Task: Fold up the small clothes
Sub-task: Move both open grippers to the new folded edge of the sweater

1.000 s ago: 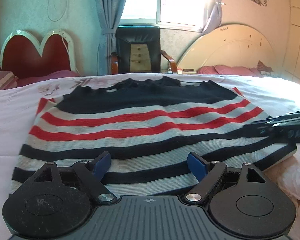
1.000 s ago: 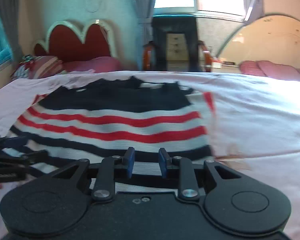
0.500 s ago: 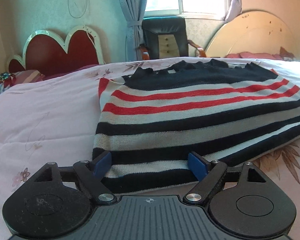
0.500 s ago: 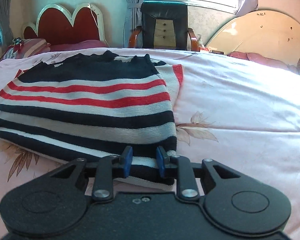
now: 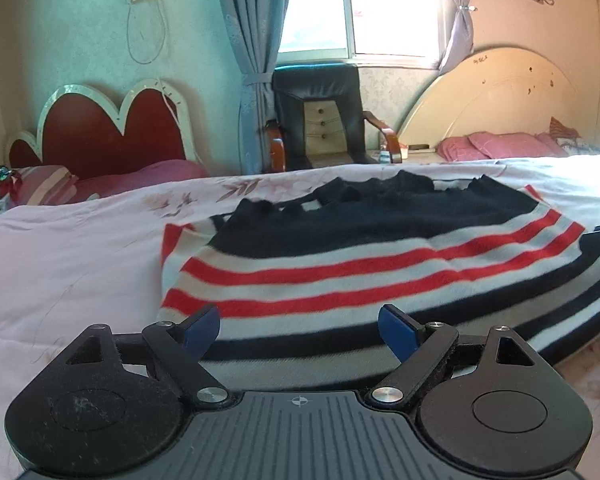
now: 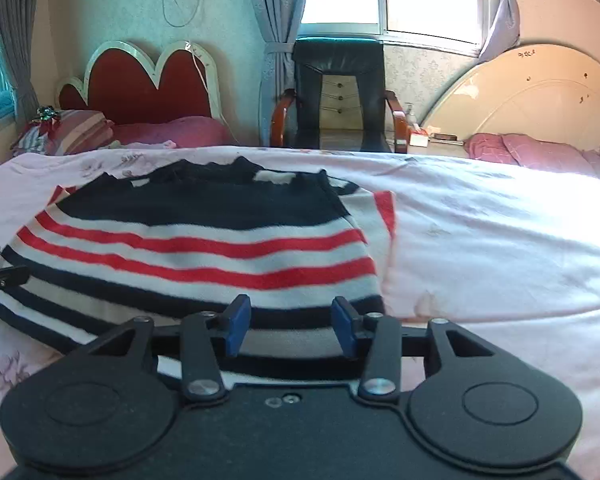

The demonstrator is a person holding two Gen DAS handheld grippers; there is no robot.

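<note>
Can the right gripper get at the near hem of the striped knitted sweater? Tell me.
Probably yes: the right gripper, jaws just opened and empty, hangs right over the striped knitted sweater, and nothing lies between them.

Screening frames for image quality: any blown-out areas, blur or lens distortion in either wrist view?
Left wrist view: the window is blown out, the striped sweater looks slightly soft, and fisheye corners are dark. Right wrist view: sunlight washes out the bedsheet at right, the sweater's stripes are smeared, and the bed's far edge bows.
</note>
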